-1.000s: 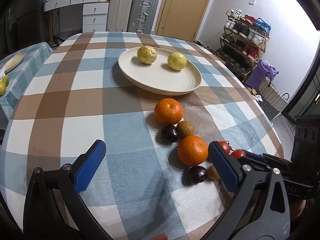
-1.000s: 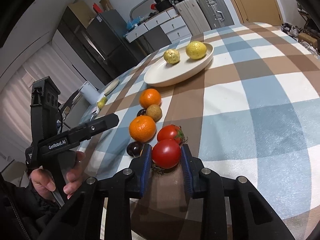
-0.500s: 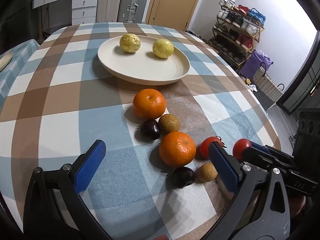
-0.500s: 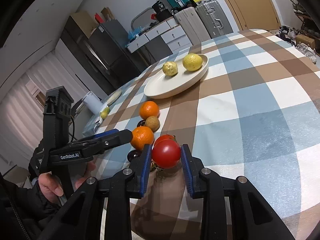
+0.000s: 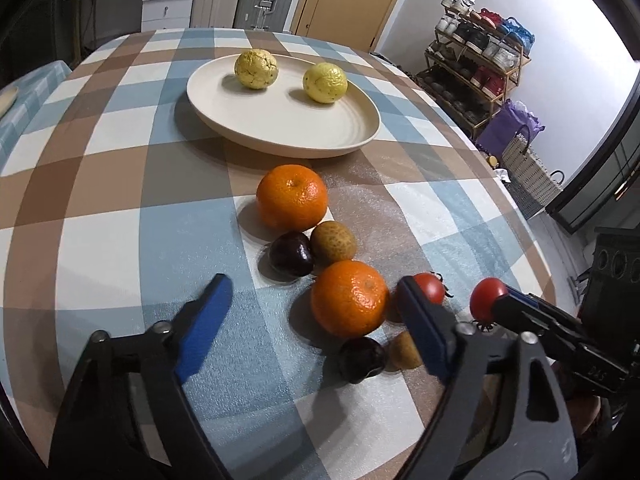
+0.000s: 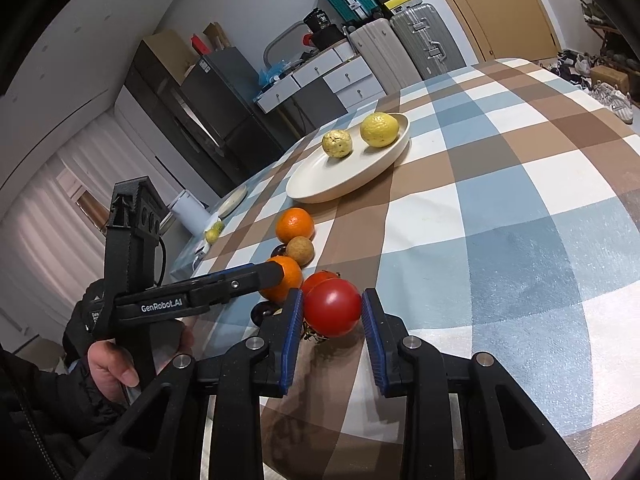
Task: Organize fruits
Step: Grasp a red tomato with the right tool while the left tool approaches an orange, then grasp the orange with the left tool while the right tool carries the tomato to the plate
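Glossy tomato (image 6: 332, 307), matt cream plate (image 5: 344, 136)

Red tomato (image 6: 332, 307), cream plate (image 5: 280, 136), blue-brown-white checked tablecloth (image 5: 100, 208).

Right gripper (image 6: 331, 314) points forward and a bit down, blue pads clamped tight on something held off the surface. Left gripper (image 5: 316, 308) tilts steeply down, jaws closing, pads (image 5: 204, 316) not yet pressing on anything. Left hand (image 6: 120, 364) wraps its handle, dark sleeve (image 6: 44, 412) at the wrist.
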`<action>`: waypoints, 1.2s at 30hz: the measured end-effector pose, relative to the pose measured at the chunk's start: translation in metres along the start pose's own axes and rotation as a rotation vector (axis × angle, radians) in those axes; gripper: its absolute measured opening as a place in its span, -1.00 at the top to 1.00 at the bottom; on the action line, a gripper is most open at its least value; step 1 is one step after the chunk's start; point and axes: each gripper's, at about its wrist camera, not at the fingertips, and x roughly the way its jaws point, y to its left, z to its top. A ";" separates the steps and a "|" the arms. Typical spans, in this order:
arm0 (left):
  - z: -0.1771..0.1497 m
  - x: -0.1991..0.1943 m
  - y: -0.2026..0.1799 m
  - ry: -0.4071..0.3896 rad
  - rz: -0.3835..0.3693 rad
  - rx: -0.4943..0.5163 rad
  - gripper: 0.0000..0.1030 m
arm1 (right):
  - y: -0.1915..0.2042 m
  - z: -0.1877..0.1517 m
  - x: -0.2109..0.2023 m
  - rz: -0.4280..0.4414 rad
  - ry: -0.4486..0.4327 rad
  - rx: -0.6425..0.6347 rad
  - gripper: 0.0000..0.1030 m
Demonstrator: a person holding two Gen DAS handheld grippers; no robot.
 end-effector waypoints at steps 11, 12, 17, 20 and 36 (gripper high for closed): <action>-0.003 -0.005 -0.010 -0.004 -0.083 0.050 0.28 | 0.003 0.003 0.002 -0.009 0.006 -0.007 0.41; -0.002 -0.005 -0.008 -0.001 -0.092 0.042 0.28 | 0.003 0.003 0.002 -0.008 0.007 -0.006 0.41; -0.003 -0.009 -0.005 -0.001 -0.103 0.034 0.29 | 0.005 0.005 0.003 -0.012 0.008 -0.009 0.41; -0.003 -0.011 -0.004 -0.001 -0.119 0.031 0.29 | 0.006 0.007 0.004 -0.013 0.007 -0.012 0.41; 0.037 -0.041 0.016 -0.078 -0.191 0.005 0.29 | 0.005 0.061 0.020 0.020 -0.012 -0.028 0.41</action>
